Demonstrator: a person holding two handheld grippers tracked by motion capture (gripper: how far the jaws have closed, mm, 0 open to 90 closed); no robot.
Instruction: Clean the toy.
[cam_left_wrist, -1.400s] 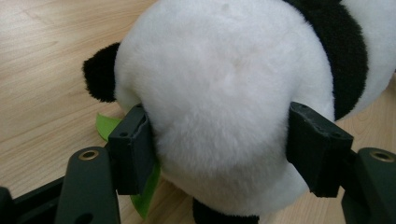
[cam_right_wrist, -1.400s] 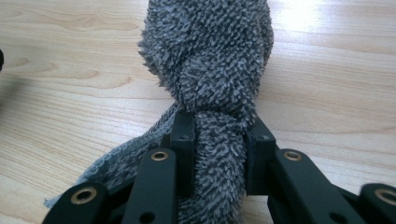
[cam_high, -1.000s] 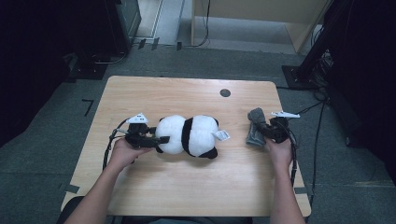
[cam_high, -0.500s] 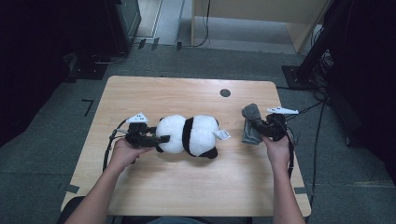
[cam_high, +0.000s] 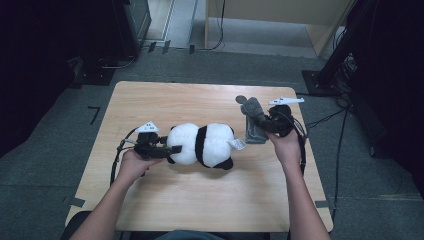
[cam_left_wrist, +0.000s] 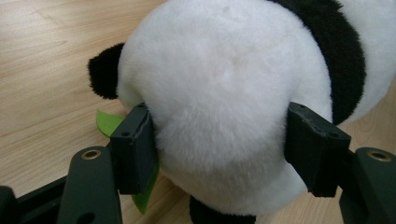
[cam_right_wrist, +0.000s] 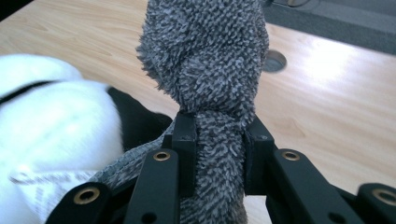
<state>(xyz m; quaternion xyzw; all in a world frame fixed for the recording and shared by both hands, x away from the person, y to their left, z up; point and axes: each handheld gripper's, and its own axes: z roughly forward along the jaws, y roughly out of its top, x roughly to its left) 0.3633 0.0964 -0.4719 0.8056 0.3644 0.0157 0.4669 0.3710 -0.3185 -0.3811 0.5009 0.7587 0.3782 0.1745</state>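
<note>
The panda plush (cam_high: 202, 145) lies on its side near the middle of the pale wood-grain counter (cam_high: 210, 200), a rounded, short-piled white body banded in black, with a white fabric tag (cam_high: 236, 144) at its right end and a green felt leaf (cam_left_wrist: 108, 122) tucked under it. The left gripper (cam_high: 170, 149) has its jaws spread wide around the plush's soft white end, pads pressing into the fur. The right gripper (cam_high: 261, 122) is clamped narrowly on a grey cloth (cam_right_wrist: 210, 65), looped and nubbly like terry, bunched into a knot above the jaws. Compared with a second ago, the cloth has been raised and stands more upright; the panda plush has not shifted
</note>
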